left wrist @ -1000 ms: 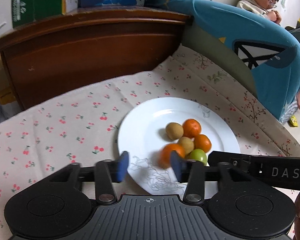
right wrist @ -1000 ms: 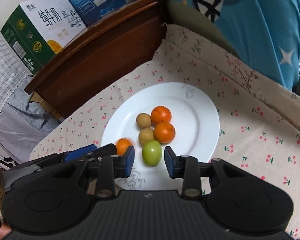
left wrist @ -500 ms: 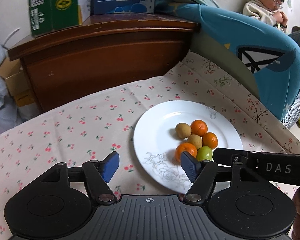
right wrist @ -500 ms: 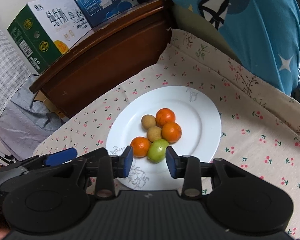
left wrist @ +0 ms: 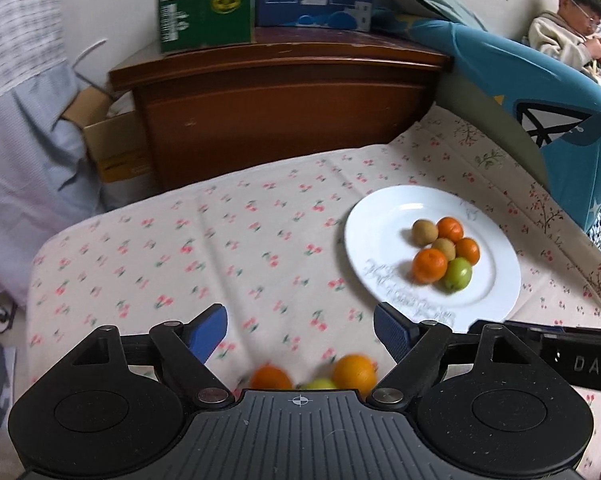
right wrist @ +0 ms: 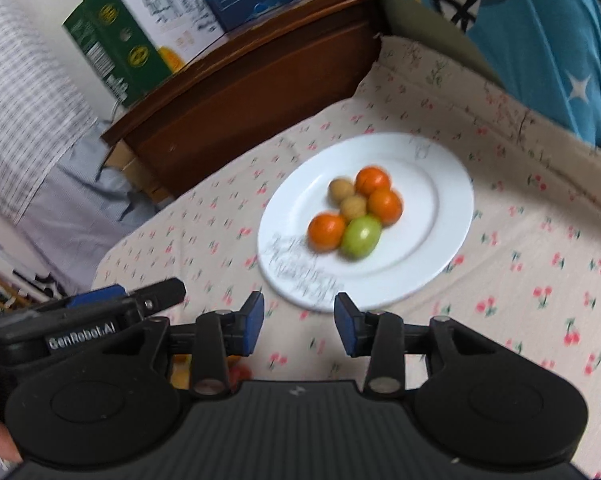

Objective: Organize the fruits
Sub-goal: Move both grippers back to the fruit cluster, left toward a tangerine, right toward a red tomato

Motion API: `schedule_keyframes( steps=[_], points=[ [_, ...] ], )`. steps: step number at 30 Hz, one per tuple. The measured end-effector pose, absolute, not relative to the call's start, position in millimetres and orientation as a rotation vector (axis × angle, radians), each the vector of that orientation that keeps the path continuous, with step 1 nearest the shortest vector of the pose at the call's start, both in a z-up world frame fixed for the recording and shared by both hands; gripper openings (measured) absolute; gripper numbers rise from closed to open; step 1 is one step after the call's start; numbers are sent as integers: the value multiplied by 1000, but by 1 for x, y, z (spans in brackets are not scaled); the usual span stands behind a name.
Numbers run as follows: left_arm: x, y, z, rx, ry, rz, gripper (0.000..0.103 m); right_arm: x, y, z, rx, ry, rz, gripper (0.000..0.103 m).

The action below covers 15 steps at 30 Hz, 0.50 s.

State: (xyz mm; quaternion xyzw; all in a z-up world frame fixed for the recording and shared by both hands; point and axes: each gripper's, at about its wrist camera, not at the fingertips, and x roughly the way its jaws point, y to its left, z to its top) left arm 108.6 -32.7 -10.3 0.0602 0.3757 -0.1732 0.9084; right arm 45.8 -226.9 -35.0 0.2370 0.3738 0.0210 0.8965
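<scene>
Your left gripper, jaws opening wide and empty, is hanging over 3 loose fruits on the near cloth; they're risking rolling. Right gripper, opening, empty, near the plate holding 6.

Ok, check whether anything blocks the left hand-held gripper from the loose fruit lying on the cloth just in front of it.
Nothing visible does. The left hand-held gripper is empty, its jaws opening, and only bare flowered cloth lies between them. The loose fruits sit right under it, partly hidden by its body. The plate stands off to the right.
</scene>
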Motion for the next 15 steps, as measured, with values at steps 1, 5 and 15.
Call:
schedule_keyframes(
  steps=[1,5,15],
  points=[
    [106,-29,-11,127,776,-347,82,42,-225,-36,488,775,45,40],
    [98,-11,-14,81,805,-327,82,21,-215,-42,501,790,58,40],
    [85,27,-20,13,843,-266,82,-10,-190,-45,468,816,136,41]
  ],
)
